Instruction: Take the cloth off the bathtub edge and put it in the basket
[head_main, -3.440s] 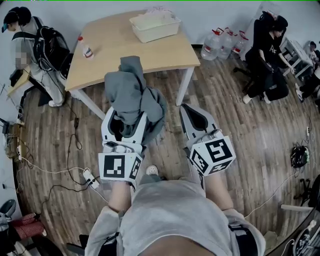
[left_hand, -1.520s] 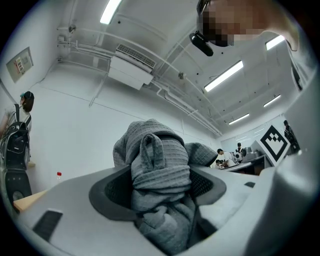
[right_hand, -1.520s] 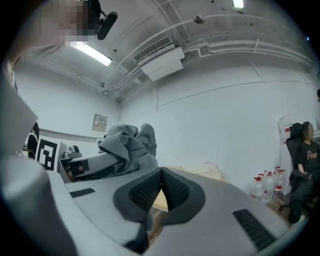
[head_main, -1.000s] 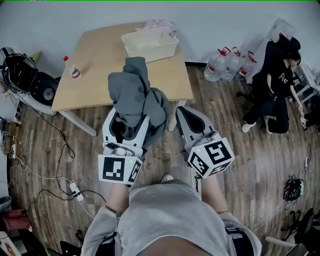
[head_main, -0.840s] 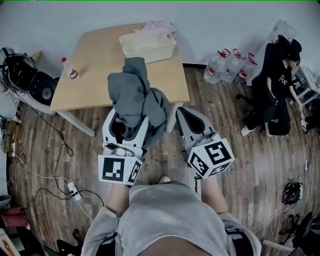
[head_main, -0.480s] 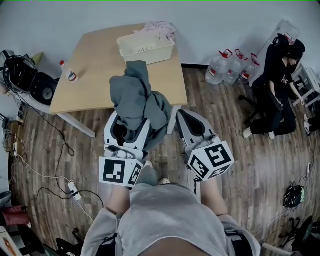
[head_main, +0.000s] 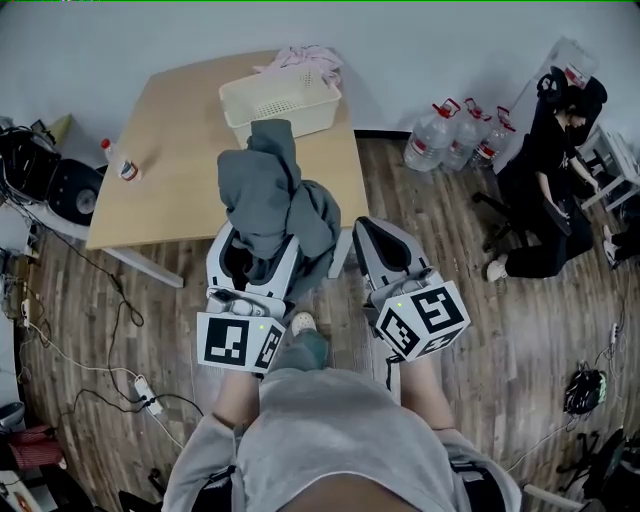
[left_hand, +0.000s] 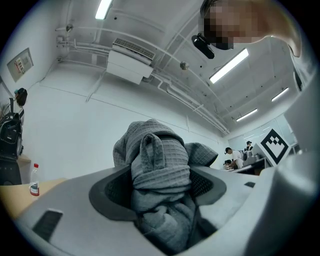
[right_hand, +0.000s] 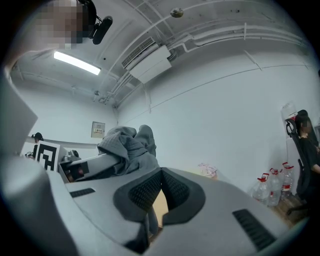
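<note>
A grey waffle-weave cloth (head_main: 268, 190) bulges up out of my left gripper (head_main: 257, 238), which is shut on it; a fold hangs down its right side. In the left gripper view the cloth (left_hand: 159, 165) fills the gap between both pads. My right gripper (head_main: 371, 228) hovers beside it, shut with nothing in it; in the right gripper view its pads (right_hand: 150, 189) meet, and the cloth (right_hand: 125, 146) shows to the left. The cream basket (head_main: 278, 99) stands on the far part of the wooden table (head_main: 180, 185), ahead of both grippers. No bathtub is in view.
A pink cloth (head_main: 301, 60) lies behind the basket. A small bottle (head_main: 119, 166) stands on the table's left side. Several water jugs (head_main: 450, 137) line the wall at right, near a seated person (head_main: 553, 160). Cables (head_main: 90, 330) and bags (head_main: 45, 180) clutter the floor at left.
The table and basket have slid leftward and a little nearer in the head view as I walk. Both grippers hold the same pose, the cloth still held in the left one.
</note>
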